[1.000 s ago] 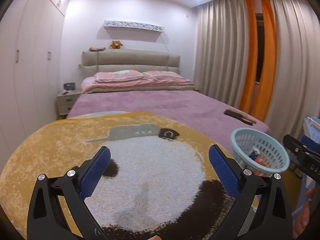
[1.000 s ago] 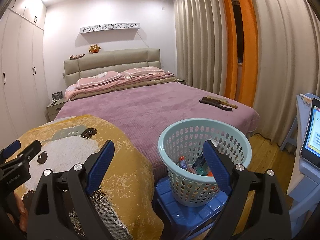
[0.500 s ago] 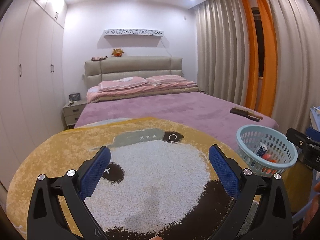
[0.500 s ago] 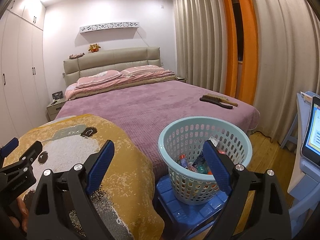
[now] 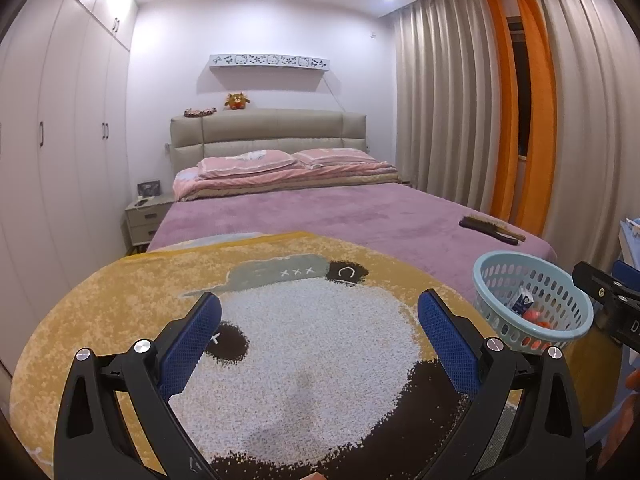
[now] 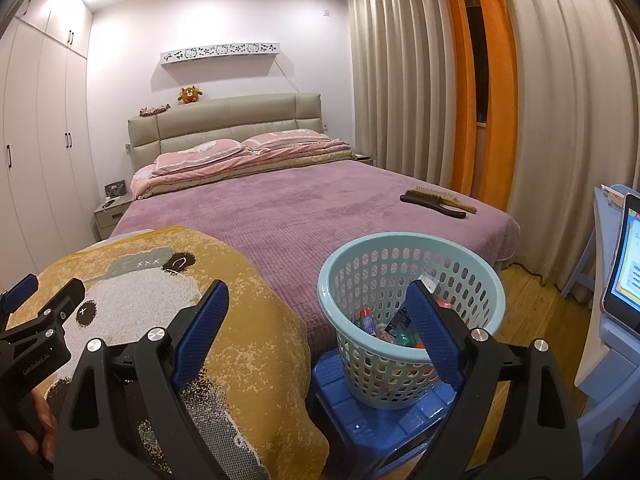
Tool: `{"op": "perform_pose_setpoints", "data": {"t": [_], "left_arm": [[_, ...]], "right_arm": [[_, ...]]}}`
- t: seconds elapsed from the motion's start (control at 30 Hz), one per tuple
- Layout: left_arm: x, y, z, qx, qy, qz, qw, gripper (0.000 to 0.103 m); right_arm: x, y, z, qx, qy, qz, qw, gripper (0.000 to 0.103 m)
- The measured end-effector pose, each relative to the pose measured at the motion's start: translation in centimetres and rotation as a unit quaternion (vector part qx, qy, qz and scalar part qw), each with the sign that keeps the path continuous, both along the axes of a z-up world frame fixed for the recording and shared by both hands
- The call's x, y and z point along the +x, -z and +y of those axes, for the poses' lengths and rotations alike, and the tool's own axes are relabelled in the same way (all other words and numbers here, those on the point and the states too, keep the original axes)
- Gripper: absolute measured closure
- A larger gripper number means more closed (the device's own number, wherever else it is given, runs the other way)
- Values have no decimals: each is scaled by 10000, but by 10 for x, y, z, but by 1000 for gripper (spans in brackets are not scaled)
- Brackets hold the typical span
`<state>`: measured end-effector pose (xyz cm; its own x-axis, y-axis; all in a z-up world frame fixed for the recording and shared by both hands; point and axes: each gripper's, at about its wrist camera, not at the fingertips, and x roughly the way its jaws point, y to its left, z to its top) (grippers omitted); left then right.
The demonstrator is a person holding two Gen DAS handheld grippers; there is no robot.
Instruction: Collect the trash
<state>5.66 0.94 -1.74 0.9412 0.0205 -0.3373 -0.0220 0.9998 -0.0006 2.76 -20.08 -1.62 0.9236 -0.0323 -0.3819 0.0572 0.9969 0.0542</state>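
The right wrist view shows the basket (image 6: 412, 312) just ahead of the right gripper (image 6: 316, 320) and to its right side, close enough that the right-hand finger (image 6: 434, 334) overlaps the near rim in the picture. Whether that finger touches the rim cannot be told from here. The basket stands upright on a blue stool (image 6: 372, 420), mouth up, so it has no long axis to line up with; any drop would come from above. Wrappers and small packets (image 6: 394, 326) already lie in its bottom.

Of the two hands the right one is clearly the nearer. In the left wrist view the basket (image 5: 532, 300) sits well off to the right of the left gripper (image 5: 320, 336), beyond the mat's edge, with the tip of the other gripper showing past it.

Both grippers stand wide open. Nothing lies between the blue pads of either one, and neither has hold of anything. The left gripper hangs over a round yellow mat (image 5: 256, 344) with a cartoon face, which covers the near end of the bed (image 5: 340, 216); no loose trash shows on the mat or on the purple cover. A brush (image 6: 438, 202) lies far ahead of the right gripper, near the bed's right edge, its long axis running left to right across the view. Judging from this, the collecting looks largely done, unless more trash lies out of sight.
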Motion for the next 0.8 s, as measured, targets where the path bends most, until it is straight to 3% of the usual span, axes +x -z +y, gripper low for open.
{"op": "perform_pose_setpoints", "data": {"t": [0.8], "left_arm": [[-1,-1,0,-49,29,41,10000,7]], "right_arm": [[-1,0,-2,0,-1,-13,10000,17]]}}
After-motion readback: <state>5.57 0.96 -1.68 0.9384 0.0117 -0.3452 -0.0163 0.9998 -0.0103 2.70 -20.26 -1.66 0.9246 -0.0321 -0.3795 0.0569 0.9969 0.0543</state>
